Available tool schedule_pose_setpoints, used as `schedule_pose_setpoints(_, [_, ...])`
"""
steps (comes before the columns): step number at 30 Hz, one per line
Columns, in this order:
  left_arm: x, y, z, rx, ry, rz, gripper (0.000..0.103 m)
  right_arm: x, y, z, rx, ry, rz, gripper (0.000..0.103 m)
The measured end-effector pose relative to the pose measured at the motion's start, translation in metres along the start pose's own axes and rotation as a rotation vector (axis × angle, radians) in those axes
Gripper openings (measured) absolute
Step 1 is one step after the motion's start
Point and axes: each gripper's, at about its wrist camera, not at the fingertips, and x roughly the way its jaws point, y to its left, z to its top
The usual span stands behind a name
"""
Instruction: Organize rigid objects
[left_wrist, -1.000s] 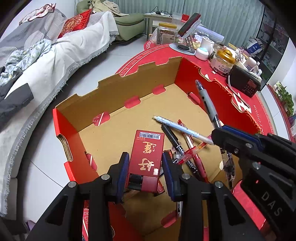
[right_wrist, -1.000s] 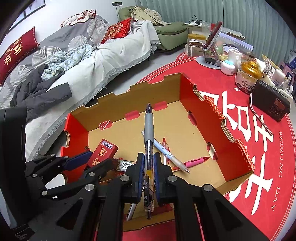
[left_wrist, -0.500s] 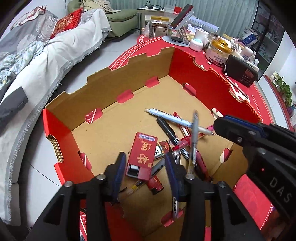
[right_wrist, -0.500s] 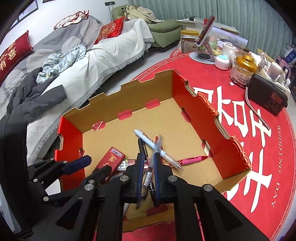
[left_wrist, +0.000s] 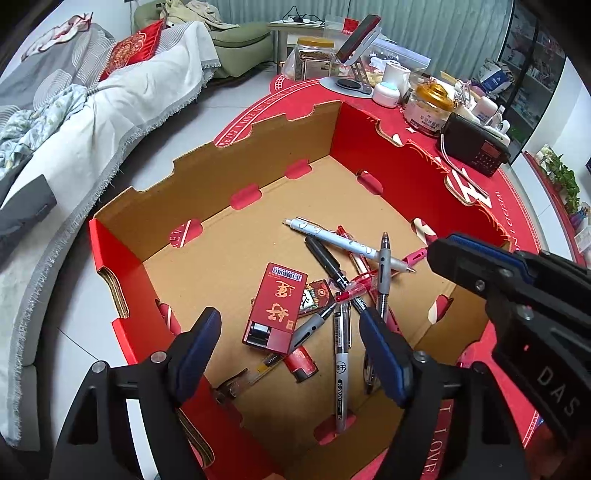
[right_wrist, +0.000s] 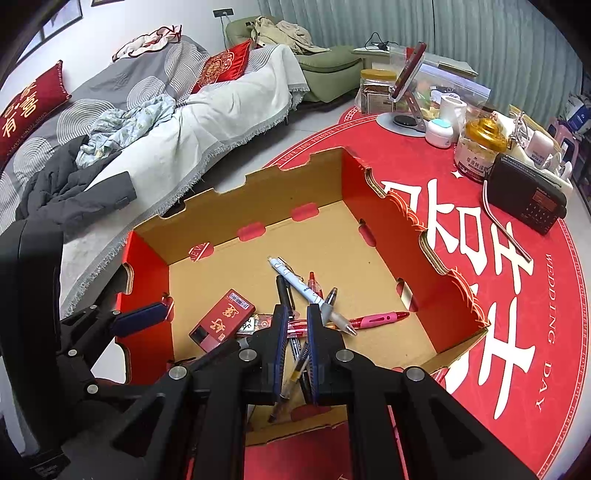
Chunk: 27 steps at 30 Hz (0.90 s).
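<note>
Dropped from the left gripper (left_wrist: 290, 345), the red packet (left_wrist: 277, 306) now lies flat on the floor of the cardboard box (left_wrist: 258, 155), beside the pile of pens (left_wrist: 347, 280), its long axis running from the near wall toward the far one, barcode end farthest. Those jaws are opening, nothing between them, seemingly to release it. The right gripper (right_wrist: 295, 334) is closed and empty, its grey pen (left_wrist: 382, 275) now on the pile.

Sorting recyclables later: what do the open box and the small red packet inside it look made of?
The box: corrugated cardboard, matte brown inside, glossy red print outside; layered cut edges show. The red packet: probably coated paperboard, given its smooth sheen, gold lettering and printed barcode.
</note>
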Motion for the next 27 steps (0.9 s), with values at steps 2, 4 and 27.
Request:
schedule_pose_setpoints(2, [-0.0013,-0.0009,0.0,0.002,-0.001,-0.003,0.08,-0.001,-0.0009,-0.0001,0.002,-0.003,0.0,0.011])
schedule_pose_setpoints(4, [-0.0021,-0.0017,-0.0001,0.005,-0.003,-0.004,0.08,-0.0018,-0.0012,-0.0007,0.003,-0.003,0.001,0.011])
schedule_pose_setpoints(27, [-0.0031,-0.0091,-0.0035,0.033,-0.007,0.017,0.091,-0.004,-0.0017,-0.0026,0.003,-0.004,0.001,0.011])
